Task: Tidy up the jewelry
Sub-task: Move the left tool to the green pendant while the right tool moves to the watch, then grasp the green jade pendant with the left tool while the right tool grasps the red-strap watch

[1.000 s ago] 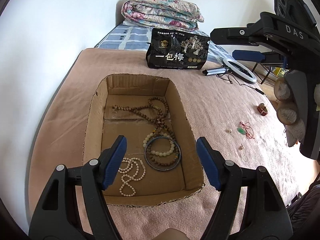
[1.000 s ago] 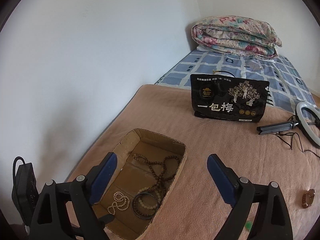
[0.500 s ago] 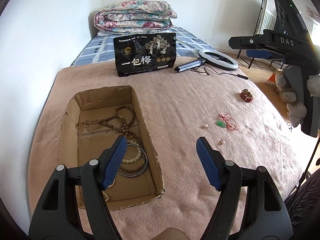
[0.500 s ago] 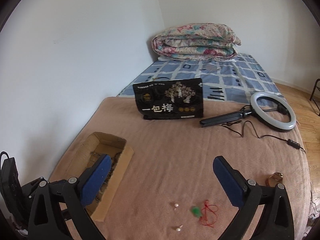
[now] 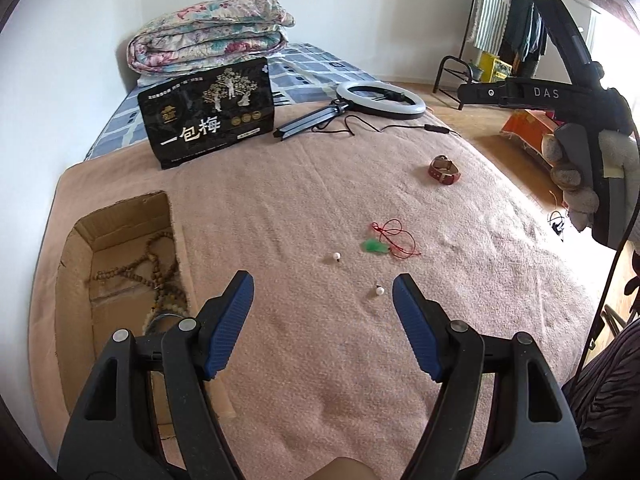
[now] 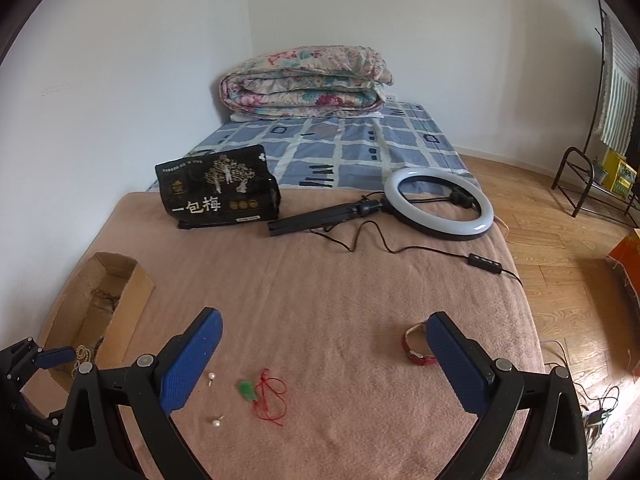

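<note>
Both claws hover apart and empty over the pink blanket (image 6: 360,300). The right claw (image 6: 324,354), jaws just widened, frames the green pendant on red cord (image 6: 256,394); the left claw (image 5: 323,322) stands just short of two white pearl earrings (image 5: 379,290).

Left hand-held gripper (image 5: 323,300) gapes empty above a pearl earring (image 5: 379,290) on the blanket (image 5: 304,200).

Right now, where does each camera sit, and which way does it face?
Left wrist: on the left gripper, angled down at the blanket beside the cardboard box; the hand holding the other gripper shows.
Right wrist: on the right gripper, facing the ring light.
Shared: green pendant, pearl earrings, red watch.
</note>
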`<state>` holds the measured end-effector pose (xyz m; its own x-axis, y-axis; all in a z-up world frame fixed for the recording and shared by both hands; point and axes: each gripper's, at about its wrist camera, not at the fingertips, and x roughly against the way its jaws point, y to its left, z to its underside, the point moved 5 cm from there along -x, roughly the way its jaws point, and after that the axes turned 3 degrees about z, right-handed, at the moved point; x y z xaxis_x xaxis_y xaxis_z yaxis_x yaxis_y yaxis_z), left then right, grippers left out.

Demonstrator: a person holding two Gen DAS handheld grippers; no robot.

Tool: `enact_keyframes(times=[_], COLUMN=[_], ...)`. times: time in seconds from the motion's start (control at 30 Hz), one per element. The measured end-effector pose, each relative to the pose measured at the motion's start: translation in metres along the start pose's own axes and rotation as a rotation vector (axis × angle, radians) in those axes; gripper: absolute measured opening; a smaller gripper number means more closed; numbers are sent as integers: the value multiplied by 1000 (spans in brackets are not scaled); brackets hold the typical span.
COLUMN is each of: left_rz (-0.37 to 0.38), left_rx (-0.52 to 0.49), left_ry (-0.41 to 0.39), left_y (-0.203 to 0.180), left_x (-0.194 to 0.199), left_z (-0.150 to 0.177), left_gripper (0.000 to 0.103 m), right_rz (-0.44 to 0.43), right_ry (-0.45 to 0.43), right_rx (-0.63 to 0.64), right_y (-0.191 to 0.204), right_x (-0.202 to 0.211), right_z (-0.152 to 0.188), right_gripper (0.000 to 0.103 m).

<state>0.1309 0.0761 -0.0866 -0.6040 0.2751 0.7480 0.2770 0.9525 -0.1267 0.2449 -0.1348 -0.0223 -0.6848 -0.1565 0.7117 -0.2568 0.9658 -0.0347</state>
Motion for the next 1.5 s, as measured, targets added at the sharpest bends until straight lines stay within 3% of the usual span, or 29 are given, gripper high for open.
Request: enact_keyframes(times=[0.3,0.4,0.47,0.63,0.8,0.87,1.2,1.27,1.5], left_rz=[65,85,101,127,123,118,112,111,111], left_rx=[-39,-57,-73,-99,-149,-161,-151,-151,-154], left_ry=[42,71,89,148,196,213,248,257,263], left_y=[-34,-44,-50,-61,-68,-69,-60,-58,-56], left_x=[-41,-59,-72,-105,-135,-145,-176,-180,-187], left_z=[-9,-12,-13,-11,-10,-9,-11,-11,-10], left_gripper=[73,62,62,52,50,45,43,37,37], right_rz=[65,68,56,27,-12,-17,-32,-33,-37], right_ry=[38,65,88,148,199,216,266,270,285], right_rx=[-89,-120,-141,-172,-238,-254,-261,-255,-250], right_y=[-64,-82,-92,-111,-128,-132,-138,-137,-136], right_x=[-16,-28,-36,-56,-78,-86,-116,-120,-131], right_z=[25,36,42,55,63,66,73,73,73], right_gripper=[100,96,94,83,72,68,49,48,42])
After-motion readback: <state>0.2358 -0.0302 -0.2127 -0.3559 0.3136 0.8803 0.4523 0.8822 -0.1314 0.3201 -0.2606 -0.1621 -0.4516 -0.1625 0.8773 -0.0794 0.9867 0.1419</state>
